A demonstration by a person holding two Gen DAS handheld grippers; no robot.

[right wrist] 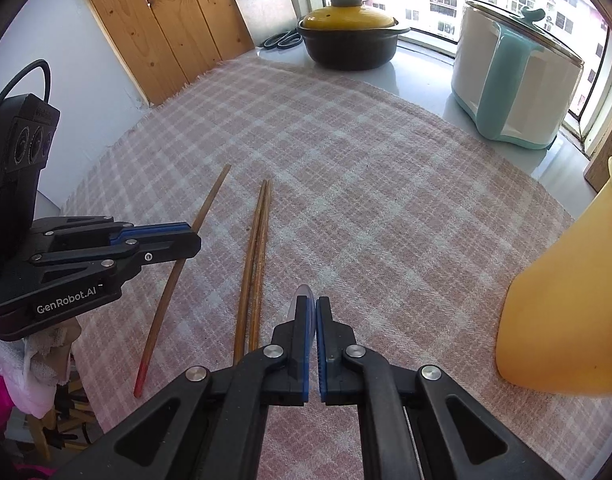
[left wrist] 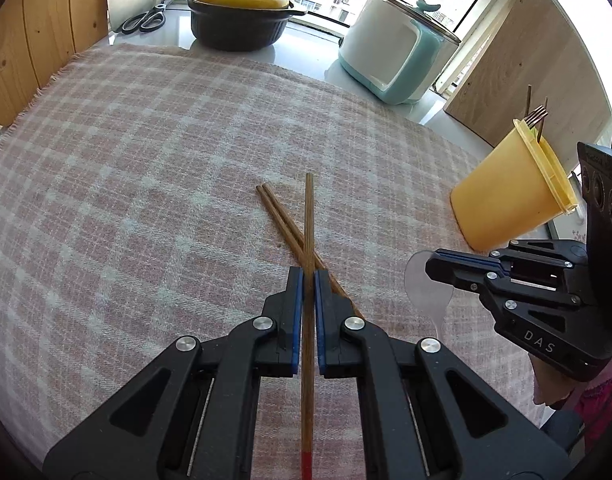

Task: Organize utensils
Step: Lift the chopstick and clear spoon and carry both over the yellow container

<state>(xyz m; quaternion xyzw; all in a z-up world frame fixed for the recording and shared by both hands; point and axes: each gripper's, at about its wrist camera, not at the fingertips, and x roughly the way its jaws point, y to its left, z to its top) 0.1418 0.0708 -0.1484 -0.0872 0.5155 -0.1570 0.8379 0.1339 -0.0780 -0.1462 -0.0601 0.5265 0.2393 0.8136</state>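
Single chopstick [left wrist: 309,264], red-tipped at its near end, is clamped between the narrowed pads of the left gripper [left wrist: 309,280], pointing to 12 o'clock; it crosses above the chopstick pair [left wrist: 283,226] lying on the checked cloth [left wrist: 145,152]; right gripper [right wrist: 316,308] is closed on a clear plastic spoon [left wrist: 426,292], whose bowl shows fully only in the left view; yellow holder [left wrist: 506,196] stands at 2 o'clock, a fork [left wrist: 538,114] inside, unseen in the right view.
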